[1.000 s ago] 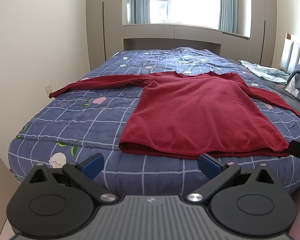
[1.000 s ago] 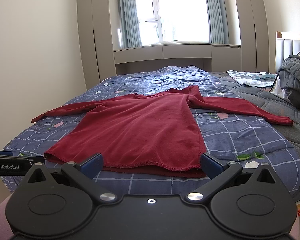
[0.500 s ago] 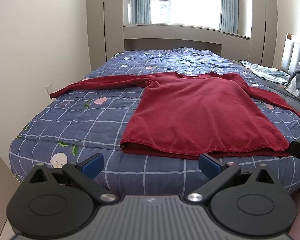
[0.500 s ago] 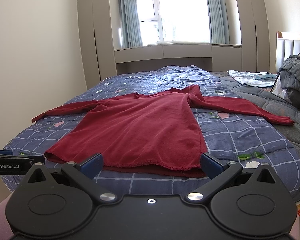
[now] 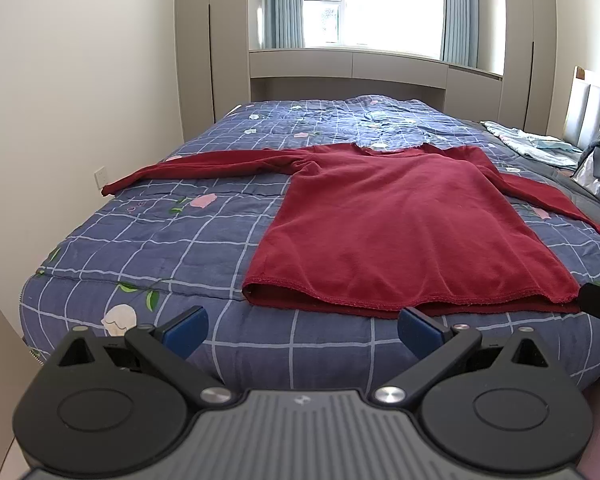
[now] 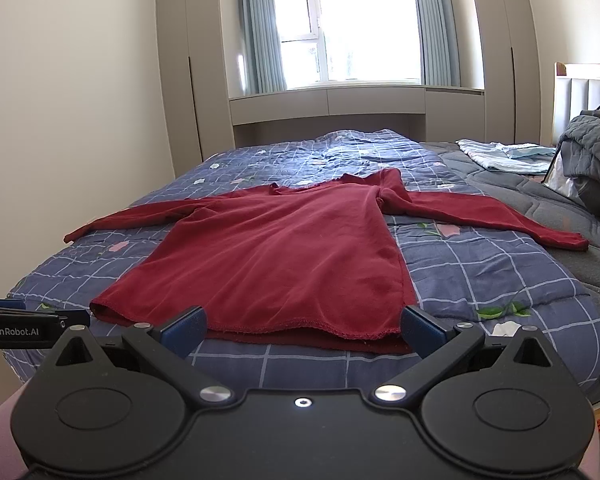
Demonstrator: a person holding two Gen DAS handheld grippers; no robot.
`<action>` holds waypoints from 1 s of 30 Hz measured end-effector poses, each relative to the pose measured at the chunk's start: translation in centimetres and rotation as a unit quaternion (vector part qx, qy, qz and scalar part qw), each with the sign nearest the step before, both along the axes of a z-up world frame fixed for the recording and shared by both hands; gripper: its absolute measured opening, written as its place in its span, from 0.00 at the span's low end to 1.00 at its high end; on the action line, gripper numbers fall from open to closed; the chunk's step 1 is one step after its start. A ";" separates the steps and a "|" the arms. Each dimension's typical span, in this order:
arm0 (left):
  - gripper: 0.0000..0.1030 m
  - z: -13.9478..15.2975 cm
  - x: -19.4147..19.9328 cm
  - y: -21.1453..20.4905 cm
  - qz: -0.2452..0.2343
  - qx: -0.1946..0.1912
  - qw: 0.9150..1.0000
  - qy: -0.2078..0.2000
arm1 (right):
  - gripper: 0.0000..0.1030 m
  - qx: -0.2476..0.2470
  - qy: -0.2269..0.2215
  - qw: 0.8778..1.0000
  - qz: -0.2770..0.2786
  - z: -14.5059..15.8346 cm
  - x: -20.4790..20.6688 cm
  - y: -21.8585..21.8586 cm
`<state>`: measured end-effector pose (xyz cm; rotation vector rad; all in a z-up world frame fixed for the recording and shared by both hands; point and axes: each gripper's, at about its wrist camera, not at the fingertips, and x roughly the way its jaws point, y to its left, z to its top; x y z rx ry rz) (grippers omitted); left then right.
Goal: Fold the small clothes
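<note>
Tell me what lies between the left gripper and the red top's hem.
Only bare blue checked quilt separates the left gripper from the red top, per the left wrist view.

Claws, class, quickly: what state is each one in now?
Left claw: open, holding nothing.
Right claw: open, holding nothing.

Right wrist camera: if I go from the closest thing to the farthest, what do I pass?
Right gripper, wide open → red shirt's hem → shirt's neckline → rumpled far end of the blue checked quilt → cabinet ledge → window.
</note>
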<state>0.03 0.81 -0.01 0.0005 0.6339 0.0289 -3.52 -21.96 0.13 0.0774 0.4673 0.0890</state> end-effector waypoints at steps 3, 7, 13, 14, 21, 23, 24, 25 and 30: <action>1.00 0.0 0.0 0.0 0.000 0.000 1.000 0.000 | 1.00 0.000 0.000 1.000 0.000 0.0 0.0 0.0; 1.00 0.0 0.1 0.1 0.000 0.002 1.000 -0.001 | 1.00 0.000 0.000 1.000 0.000 0.1 0.0 0.0; 1.00 0.0 0.0 0.1 0.000 0.002 1.000 -0.002 | 1.00 0.000 0.000 1.000 0.000 0.1 0.0 0.0; 1.00 0.0 0.1 0.2 0.000 0.002 1.000 -0.002 | 1.00 0.000 0.000 1.000 0.000 0.1 0.0 0.0; 1.00 0.0 0.1 0.2 0.001 0.004 1.000 -0.002 | 1.00 0.000 0.001 1.000 0.000 0.1 0.1 0.0; 1.00 0.0 0.2 0.2 0.001 0.004 1.000 -0.002 | 1.00 0.000 0.001 1.000 0.000 0.2 0.1 0.0; 1.00 0.0 0.1 0.2 0.001 0.004 1.000 -0.001 | 1.00 0.000 0.001 1.000 0.000 0.2 0.1 0.0; 1.00 0.0 0.2 0.2 0.002 0.004 1.000 -0.001 | 1.00 0.000 0.001 1.000 0.000 0.2 0.1 0.0; 1.00 0.0 0.1 0.0 0.002 0.006 1.000 0.000 | 1.00 0.000 0.001 1.000 0.000 0.1 0.2 -0.1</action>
